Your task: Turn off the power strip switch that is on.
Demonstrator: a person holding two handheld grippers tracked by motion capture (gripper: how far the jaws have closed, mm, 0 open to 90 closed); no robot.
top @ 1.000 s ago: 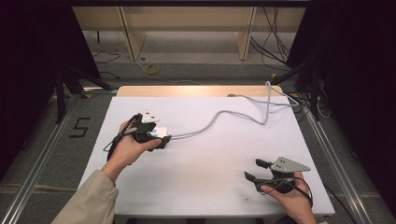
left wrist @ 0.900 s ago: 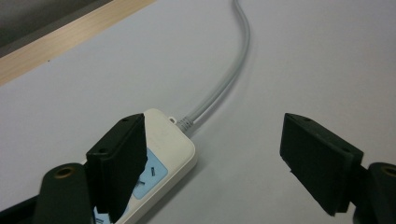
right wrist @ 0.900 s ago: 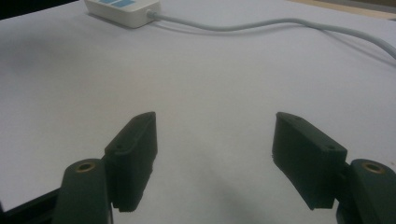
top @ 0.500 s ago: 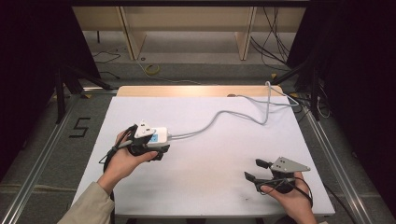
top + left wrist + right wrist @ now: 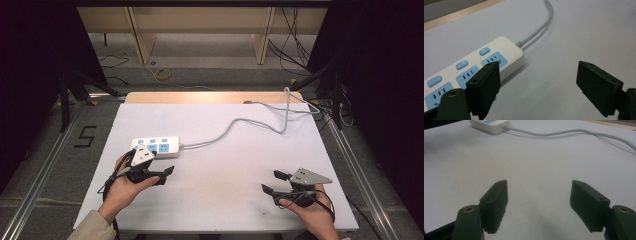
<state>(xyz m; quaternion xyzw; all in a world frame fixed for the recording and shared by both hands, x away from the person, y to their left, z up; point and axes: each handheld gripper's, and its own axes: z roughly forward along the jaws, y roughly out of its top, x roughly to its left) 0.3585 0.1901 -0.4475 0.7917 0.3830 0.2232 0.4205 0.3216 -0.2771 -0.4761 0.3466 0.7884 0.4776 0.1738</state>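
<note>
**Two open grippers, one power strip on the table**

We see the white power strip [image 5: 155, 146] lying flat on the white table [image 5: 225, 200], left of centre, its grey cord [image 5: 235, 125] trailing toward the far right corner. Our left gripper [image 5: 167, 175] sits just beside the strip, jaws spread wide, holding nothing. Our right gripper [image 5: 274, 182] rests well apart near the right front edge, jaws likewise spread and empty.

White table [image 5: 215, 200] with wooden far edge; grey floor beyond bearing a yellow cable coil [image 5: 162, 75], black "5" marking [image 5: 85, 136] at left.
</note>
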